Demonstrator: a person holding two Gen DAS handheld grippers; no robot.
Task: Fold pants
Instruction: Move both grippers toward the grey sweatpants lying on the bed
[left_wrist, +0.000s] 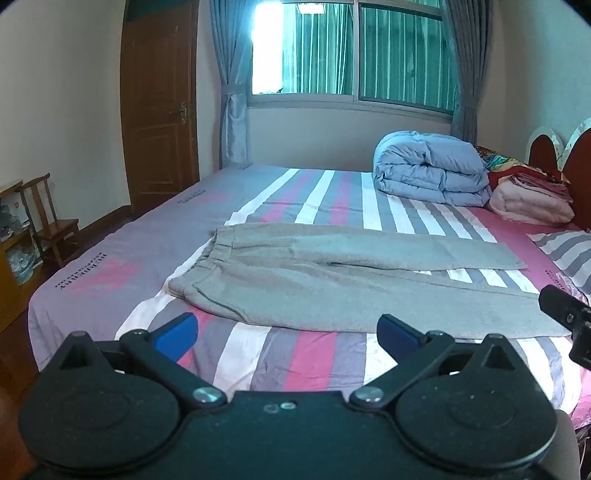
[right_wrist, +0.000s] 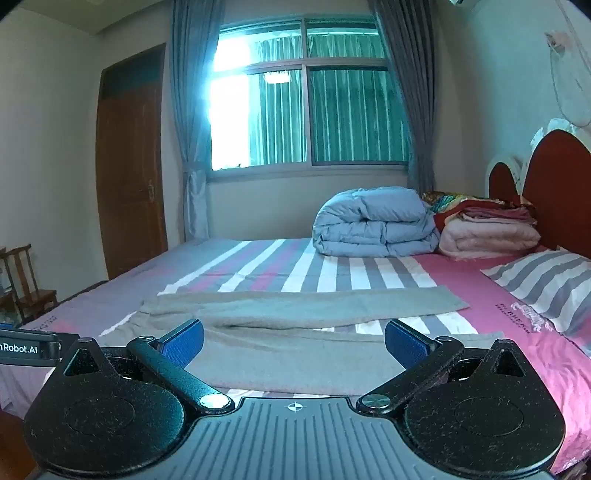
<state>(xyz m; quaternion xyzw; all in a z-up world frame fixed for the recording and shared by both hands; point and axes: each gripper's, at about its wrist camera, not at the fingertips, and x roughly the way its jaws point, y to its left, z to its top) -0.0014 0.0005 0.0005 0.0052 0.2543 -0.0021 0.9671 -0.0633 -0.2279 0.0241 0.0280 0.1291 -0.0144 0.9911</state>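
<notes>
One pair of grey pants flat on striped bed, left tongs and right tongs both spread wide, empty.

The pants lie spread across the bed before me, waistband to the left, legs running right; my left claw hangs near their near edge, my right claw over the nearer leg; behind them, by the headboard on the right, a folded quilt sits left of stacked blankets; a pillow lies right of the pants; a chair stands left of the bed.
</notes>
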